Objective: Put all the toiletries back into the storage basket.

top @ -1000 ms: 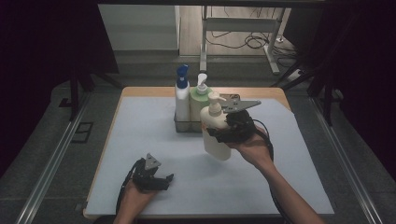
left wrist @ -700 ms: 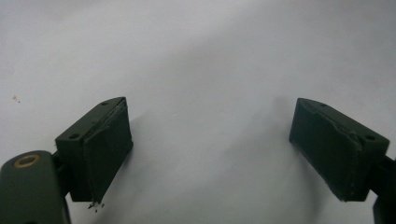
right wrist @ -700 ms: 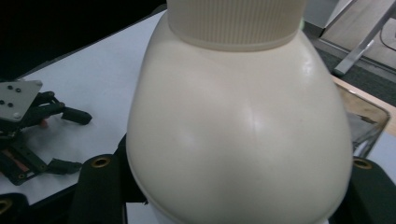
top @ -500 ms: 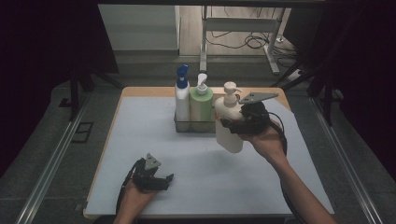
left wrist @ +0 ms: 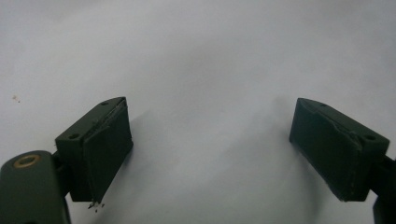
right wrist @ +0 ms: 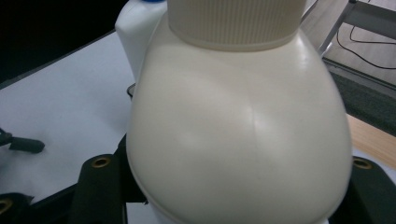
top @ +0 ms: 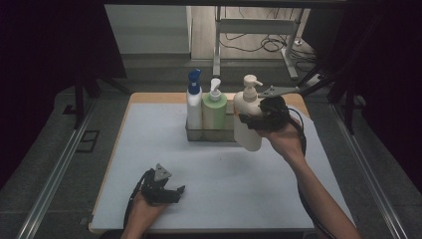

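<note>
My right gripper (top: 250, 120) is shut on a cream pump bottle (top: 247, 115), held upright in the air just right of a metal rack (top: 195, 134). Its rounded body (right wrist: 238, 126) bulges large between the jaws in the right gripper view. In the rack stand a white bottle with a blue sprayer (top: 194, 102) and a green pump bottle (top: 214, 110). My left gripper (top: 175, 194) rests low on the white mat near the front edge, open with nothing in it; its pads (left wrist: 105, 149) stand wide apart over bare mat.
The white mat (top: 149, 149) covers most of the wooden table (top: 144, 97). A dark floor with metal rails runs along both sides. A metal frame and cables (top: 263, 45) lie beyond the far edge.
My right gripper has carried the cream bottle up and to the right, from in front of the rack to beside its right end. The left gripper stayed put.
</note>
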`<state>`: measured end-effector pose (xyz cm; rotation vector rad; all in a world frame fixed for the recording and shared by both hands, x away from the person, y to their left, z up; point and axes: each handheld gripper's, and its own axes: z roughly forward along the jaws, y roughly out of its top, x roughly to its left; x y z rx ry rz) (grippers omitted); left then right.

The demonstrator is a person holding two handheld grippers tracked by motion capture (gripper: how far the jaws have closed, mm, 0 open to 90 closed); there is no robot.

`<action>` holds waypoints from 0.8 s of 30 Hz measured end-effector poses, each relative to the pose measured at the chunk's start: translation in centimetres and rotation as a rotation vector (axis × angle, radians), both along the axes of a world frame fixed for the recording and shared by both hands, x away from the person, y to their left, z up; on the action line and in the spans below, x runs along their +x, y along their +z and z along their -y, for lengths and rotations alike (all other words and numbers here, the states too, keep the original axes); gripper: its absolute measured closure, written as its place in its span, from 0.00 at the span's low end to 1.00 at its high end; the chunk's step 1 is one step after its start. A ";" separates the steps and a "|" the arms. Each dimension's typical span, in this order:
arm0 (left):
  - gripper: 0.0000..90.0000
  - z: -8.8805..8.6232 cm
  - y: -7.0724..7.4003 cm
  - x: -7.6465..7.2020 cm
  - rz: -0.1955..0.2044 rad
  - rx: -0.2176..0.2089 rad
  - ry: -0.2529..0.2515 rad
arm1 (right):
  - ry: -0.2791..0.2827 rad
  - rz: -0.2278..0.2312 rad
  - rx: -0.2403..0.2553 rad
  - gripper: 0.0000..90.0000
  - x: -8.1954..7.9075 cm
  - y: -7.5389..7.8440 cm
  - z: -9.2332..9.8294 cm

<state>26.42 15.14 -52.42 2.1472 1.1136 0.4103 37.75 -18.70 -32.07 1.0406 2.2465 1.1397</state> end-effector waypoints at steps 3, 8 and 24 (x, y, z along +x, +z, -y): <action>0.14 0.0 0.0 0.0 0.000 0.000 0.000 | -0.010 0.009 -0.001 0.42 0.6 0.1 -0.1; 0.14 0.0 0.0 0.0 0.000 -0.001 0.000 | -0.027 0.012 0.004 0.42 1.6 0.1 -0.3; 0.14 0.0 0.0 0.0 0.000 0.000 0.000 | -0.079 0.034 0.008 0.42 4.3 0.2 -0.6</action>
